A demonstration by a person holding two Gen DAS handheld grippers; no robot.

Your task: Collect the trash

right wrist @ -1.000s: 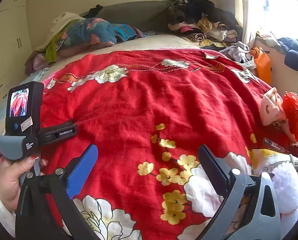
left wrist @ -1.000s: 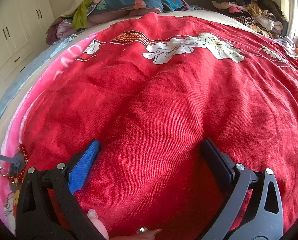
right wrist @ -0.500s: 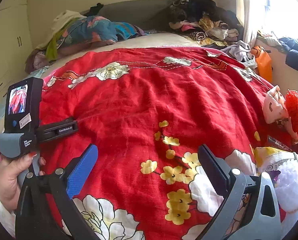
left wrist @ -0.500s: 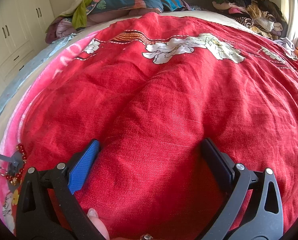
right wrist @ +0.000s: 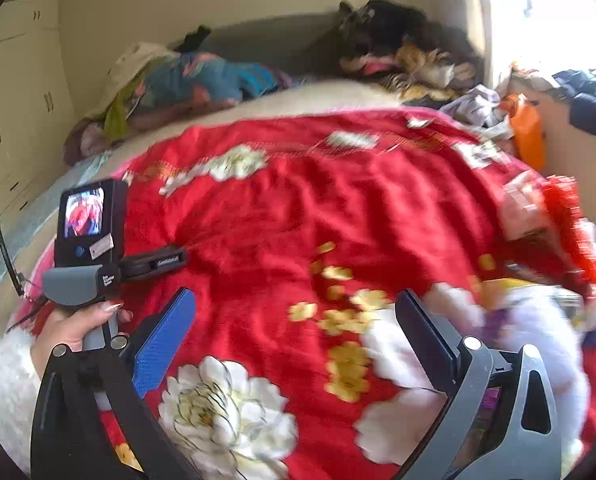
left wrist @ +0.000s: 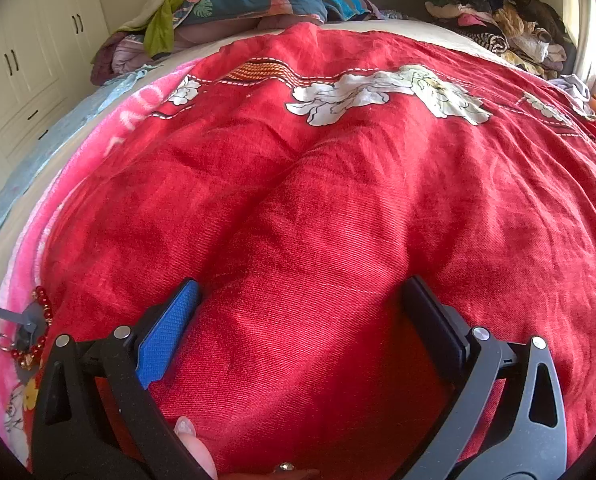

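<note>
Both tongs are spread and empty: left tongs [left wrist: 298, 320] over bare quilt [left wrist: 338, 200]; right tongs [right wrist: 294, 328] should be steered rightward to the blurred wrappers [right wrist: 514, 288].

Bed [right wrist: 338, 96] fills room, red floral blanket [left wrist: 338, 220] over it; cream cupboards [left wrist: 30, 60] along left wall; clothes pile [right wrist: 410, 52] at headboard; bright window [right wrist: 550, 8] far right.

- Your trash: a crumpled wrapper [right wrist: 522, 210], pale pink and white, blurred, lying at the red blanket's right edge.
- A second packet [right wrist: 510, 286], yellow and white, lies nearer you, beside it; detail unreadable.
</note>
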